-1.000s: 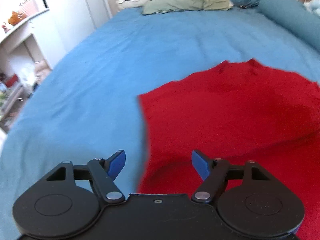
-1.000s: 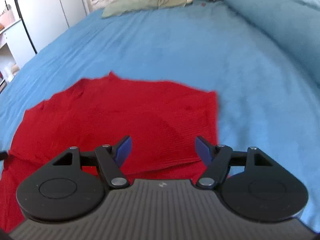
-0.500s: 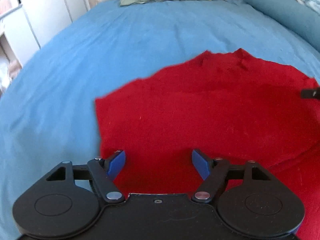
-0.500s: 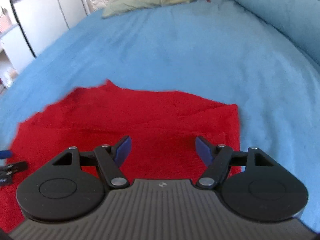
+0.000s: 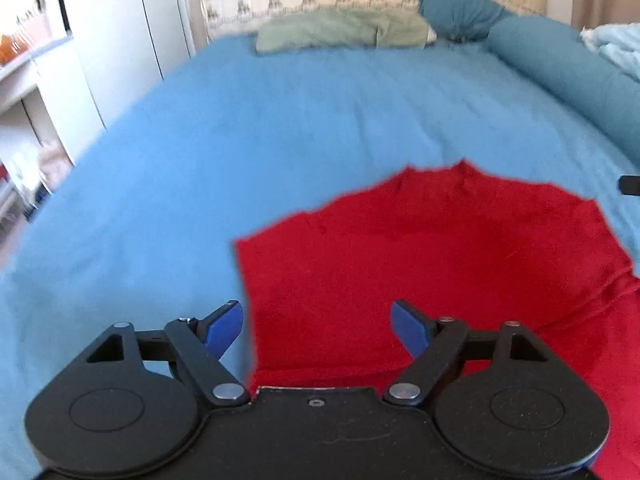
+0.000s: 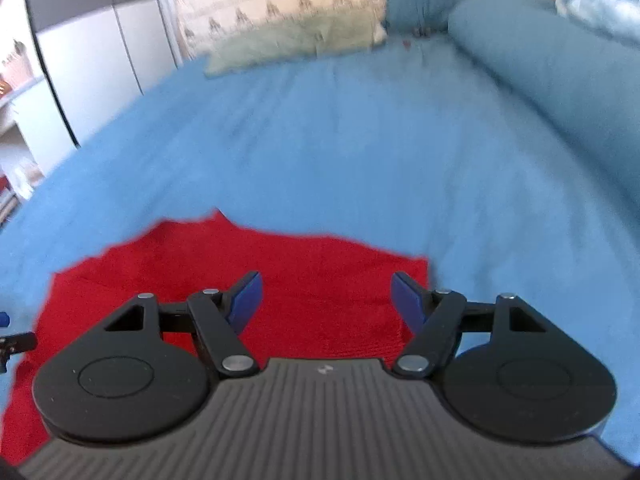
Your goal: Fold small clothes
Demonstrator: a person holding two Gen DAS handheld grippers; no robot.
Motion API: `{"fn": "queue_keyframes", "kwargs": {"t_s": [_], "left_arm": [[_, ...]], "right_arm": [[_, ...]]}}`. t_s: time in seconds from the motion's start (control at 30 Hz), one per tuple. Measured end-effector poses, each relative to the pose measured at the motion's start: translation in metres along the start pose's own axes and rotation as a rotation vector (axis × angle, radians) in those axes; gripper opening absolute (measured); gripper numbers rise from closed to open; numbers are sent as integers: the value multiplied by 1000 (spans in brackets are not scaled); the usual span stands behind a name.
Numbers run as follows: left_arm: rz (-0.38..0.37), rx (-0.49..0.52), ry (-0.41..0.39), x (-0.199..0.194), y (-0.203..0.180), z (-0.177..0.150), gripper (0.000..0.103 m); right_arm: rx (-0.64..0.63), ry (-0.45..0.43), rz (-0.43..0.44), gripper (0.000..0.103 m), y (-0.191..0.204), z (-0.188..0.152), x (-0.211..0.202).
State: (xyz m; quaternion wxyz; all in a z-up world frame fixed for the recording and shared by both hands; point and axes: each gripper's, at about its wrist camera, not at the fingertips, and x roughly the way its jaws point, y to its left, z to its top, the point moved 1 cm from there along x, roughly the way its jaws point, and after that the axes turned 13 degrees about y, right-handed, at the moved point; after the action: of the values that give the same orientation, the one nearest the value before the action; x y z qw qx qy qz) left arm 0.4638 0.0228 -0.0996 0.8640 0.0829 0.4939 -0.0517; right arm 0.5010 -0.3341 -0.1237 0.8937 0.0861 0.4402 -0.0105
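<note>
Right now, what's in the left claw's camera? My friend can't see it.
An open left claw hovers over the left edge of a red garment lying on a blue bed. A green pillow lies at the far end.

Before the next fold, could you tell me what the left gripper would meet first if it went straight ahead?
Most likely the red garment: the open left gripper points over its left part, with the blue bedspread beyond. Height above the cloth is unclear.
</note>
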Motion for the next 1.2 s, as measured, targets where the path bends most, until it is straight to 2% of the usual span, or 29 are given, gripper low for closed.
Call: {"fn": "queue_keyframes", "kwargs": {"t_s": [0.03, 0.1, 0.17, 0.23, 0.37, 0.5, 0.63, 0.83, 0.87, 0.9, 0.97, 1.13, 1.2], "left_arm": [[4, 1, -14, -18, 4, -3, 86], [12, -4, -31, -51, 11, -10, 94], [12, -21, -44, -86, 18, -21, 98], [5, -33, -49, -117, 21, -36, 100], [1, -43, -9, -156, 20, -76, 101], [-13, -47, 60, -165, 12, -135, 101], [-21, -75, 142, -149, 7, -187, 98], [-19, -104, 222, -116, 1, -254, 80], [-19, -115, 231, -112, -1, -263, 73], [-18, -126, 235, -108, 0, -271, 66], [-13, -136, 246, -99, -4, -282, 62], [6, -141, 215, -96, -9, -293, 61], [4, -141, 218, -95, -10, -294, 57]], "right_arm": [[-8, -18, 4, 87, 1, -1, -19], [-20, -51, 14, 90, 2, -3, -62], [-30, -77, 18, 100, 4, -10, -105], [-40, -89, 14, 101, 7, -18, -145], [-77, -52, 13, 101, 11, -54, -207], [-69, 16, 24, 101, 9, -113, -243], [-43, 96, 20, 99, 0, -181, -248], [-17, 187, -48, 95, -11, -272, -234], [-4, 204, -63, 93, -12, -283, -230], [12, 218, -75, 92, -15, -293, -227], [31, 247, -110, 89, -18, -314, -219], [65, 309, -140, 78, -23, -343, -204], [68, 327, -136, 74, -24, -346, -199]]}}
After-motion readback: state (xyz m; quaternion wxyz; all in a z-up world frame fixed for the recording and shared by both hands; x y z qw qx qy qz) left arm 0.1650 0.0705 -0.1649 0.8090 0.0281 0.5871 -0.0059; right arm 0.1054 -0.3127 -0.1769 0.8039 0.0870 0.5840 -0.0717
